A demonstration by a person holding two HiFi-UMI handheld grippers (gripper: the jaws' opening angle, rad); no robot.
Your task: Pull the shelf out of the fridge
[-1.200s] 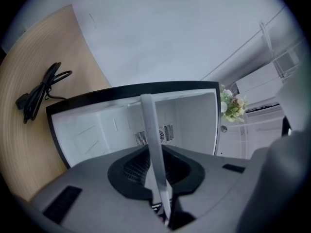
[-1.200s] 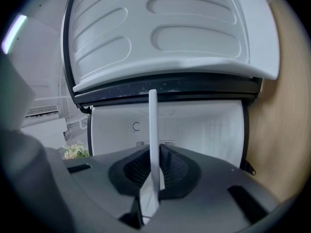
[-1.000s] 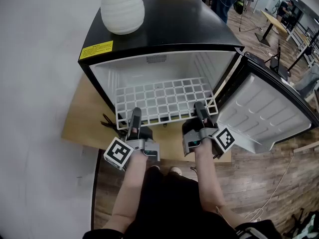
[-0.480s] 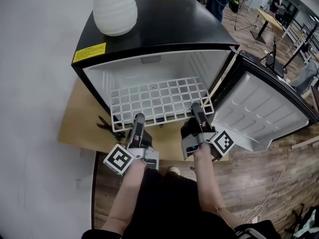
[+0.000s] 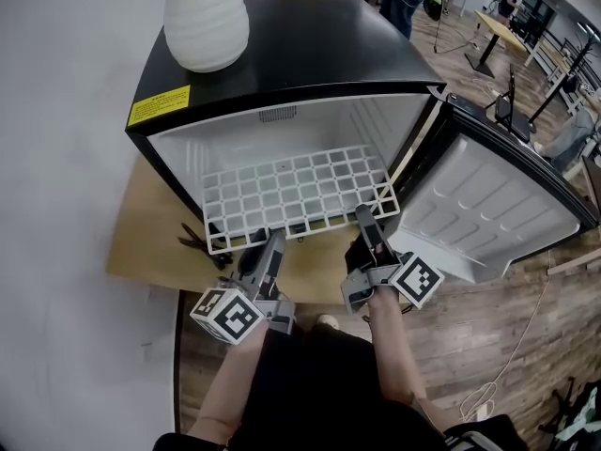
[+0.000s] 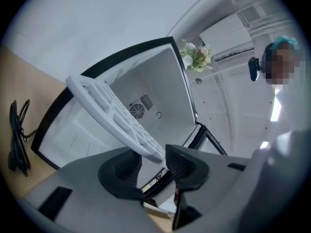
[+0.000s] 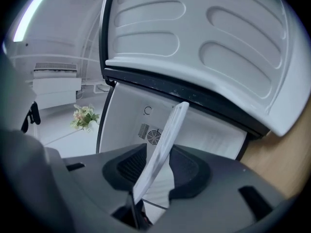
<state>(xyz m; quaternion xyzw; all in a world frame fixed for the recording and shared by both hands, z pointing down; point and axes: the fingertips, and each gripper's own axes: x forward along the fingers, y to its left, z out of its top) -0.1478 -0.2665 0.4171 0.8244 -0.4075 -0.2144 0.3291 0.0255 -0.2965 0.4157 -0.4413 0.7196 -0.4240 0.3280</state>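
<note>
Right now the white wire shelf (image 5: 296, 191) lies level in the lower part of the small black fridge (image 5: 282, 54), drawn partway out so that its front rail juts past the opening and over the wooden board (image 5: 146, 224) on which the fridge stands. The door (image 5: 488, 205) is swung wide to the right, its white moulded lining facing up. The left gripper (image 5: 270, 244) sits at the shelf's front left corner and the right gripper (image 5: 364, 218) at its front right, each held level in one of the person's hands, with the marker cubes toward the body. In the left gripper view the jaws have just been opening and now stand apart, with the corner of the shelf (image 6: 112, 110) slanting down between them, close against the right-hand pad and clear of the other, so nothing is pinched. In the right gripper view the jaws have likewise just been opening. The edge of the shelf (image 7: 165, 140) runs up between the two dark pads with a gap showing on either side, so that gripper is spread as well. A ribbed white vase (image 5: 205, 17) stands on the fridge top near its back left corner, and a yellow label (image 5: 158, 106) is stuck on the front left edge. A black cable (image 5: 192, 242) lies coiled on the board just left of the shelf's corner.
</note>
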